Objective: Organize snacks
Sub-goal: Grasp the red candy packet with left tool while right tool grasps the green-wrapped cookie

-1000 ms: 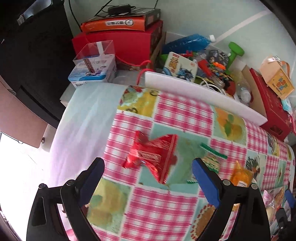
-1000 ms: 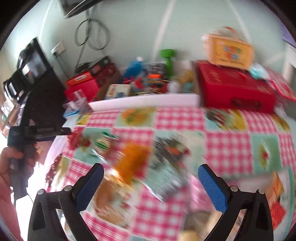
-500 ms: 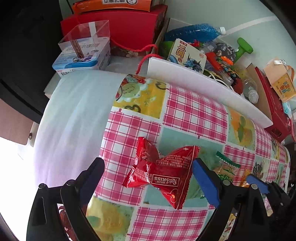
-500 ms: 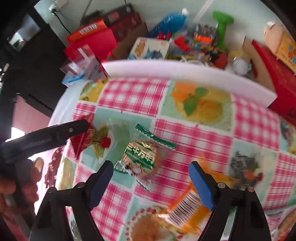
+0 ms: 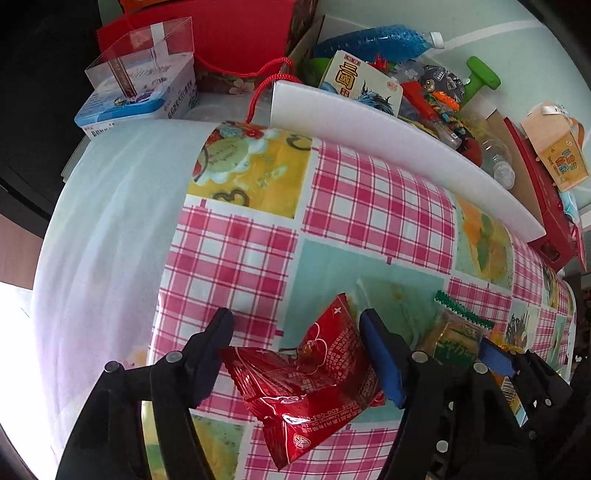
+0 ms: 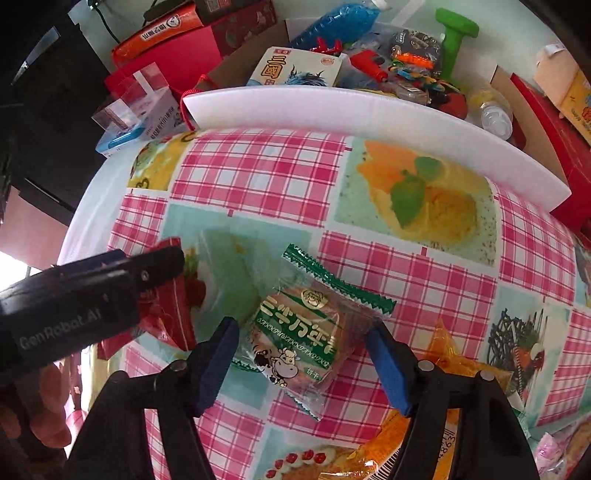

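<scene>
A red foil snack packet [image 5: 310, 384] lies on the checked tablecloth [image 5: 362, 206] between the fingers of my left gripper [image 5: 295, 332], whose jaws have narrowed onto its sides. The packet also shows in the right wrist view [image 6: 177, 306]. A green-edged clear packet with a round brown cake [image 6: 306, 332] lies between the fingers of my right gripper [image 6: 303, 343], which straddle it closely. That packet also shows in the left wrist view [image 5: 458, 336], beside the right gripper's blue pad [image 5: 495, 356].
An orange snack packet [image 6: 443, 354] lies under my right gripper. A white foam board [image 6: 369, 110] stands along the table's far edge, with boxes, a blue bottle [image 6: 336, 22] and toys behind it. A clear box [image 5: 140, 85] stands at far left.
Both grippers have dropped lower and closer to the table. The left jaws have narrowed around the red packet, which now looks crumpled. The right jaws have come down around the green cake packet.
</scene>
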### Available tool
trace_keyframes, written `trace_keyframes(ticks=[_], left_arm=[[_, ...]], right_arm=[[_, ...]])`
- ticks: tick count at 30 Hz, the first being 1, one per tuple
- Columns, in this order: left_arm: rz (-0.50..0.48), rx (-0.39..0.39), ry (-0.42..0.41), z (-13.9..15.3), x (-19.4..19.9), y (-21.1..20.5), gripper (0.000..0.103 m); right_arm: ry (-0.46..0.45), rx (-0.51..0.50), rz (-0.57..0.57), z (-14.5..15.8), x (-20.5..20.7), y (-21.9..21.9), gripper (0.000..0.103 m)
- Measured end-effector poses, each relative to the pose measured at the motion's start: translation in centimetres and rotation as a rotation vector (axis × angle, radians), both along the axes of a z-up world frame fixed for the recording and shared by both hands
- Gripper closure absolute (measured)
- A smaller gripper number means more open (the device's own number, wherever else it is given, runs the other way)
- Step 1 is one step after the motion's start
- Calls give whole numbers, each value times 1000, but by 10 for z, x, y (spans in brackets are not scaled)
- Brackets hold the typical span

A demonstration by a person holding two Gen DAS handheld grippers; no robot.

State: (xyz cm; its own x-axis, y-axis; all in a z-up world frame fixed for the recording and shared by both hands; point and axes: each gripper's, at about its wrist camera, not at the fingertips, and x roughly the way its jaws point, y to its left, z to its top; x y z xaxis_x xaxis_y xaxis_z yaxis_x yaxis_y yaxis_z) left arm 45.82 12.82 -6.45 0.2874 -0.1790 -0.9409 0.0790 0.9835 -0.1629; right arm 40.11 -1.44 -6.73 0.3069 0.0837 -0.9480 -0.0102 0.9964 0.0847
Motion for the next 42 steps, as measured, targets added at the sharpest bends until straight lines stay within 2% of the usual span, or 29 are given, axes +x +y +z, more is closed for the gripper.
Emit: trace_keyframes(ticks=[1,4,7,14,15,18,23,24,26,27,28,30,33,38,42], left_arm=[[1,1,-6,0,-2,-1,39],[22,-8,-7,1,-8,-1,44],[49,-22,-16,0,-15,1,47],[111,-67,-14,2,-35,12,50],[115,-77,-14,3,-38,13,53],[130,-101,-27,9,-47,17,78],[158,-143,-6,8,-61,23,78],[153,-151,-3,8,-64,23,77],[146,-165,-1,7,-69,22,64],[148,-177,-4,8,-71,23,43],[154,-189,-10,8,-75,23,32],[145,-205,-12,9,-81,24,32],[111,-175,0,6,-88,16,32],[89,-183,36,-8,-91,6,32],[50,-133,19,-11,-97,-5,32]], right_arm=[[-3,-2,0,-1,-2,0,32],[-10,-3,-5,-1,-7,-3,36],[-10,11,-17,2,-14,-8,43],[1,19,17,6,-35,-13,44],[-4,25,19,9,-39,-14,44],[-20,44,23,19,-50,-17,44],[-27,43,37,34,-71,-24,44],[-26,40,38,37,-77,-28,44],[-27,32,42,39,-84,-31,44],[-25,29,42,37,-84,-31,44],[-20,29,43,37,-87,-32,44],[-11,28,50,32,-88,-29,44],[-1,23,58,32,-93,-27,44],[18,19,53,32,-96,-29,44],[29,15,54,30,-99,-28,44]])
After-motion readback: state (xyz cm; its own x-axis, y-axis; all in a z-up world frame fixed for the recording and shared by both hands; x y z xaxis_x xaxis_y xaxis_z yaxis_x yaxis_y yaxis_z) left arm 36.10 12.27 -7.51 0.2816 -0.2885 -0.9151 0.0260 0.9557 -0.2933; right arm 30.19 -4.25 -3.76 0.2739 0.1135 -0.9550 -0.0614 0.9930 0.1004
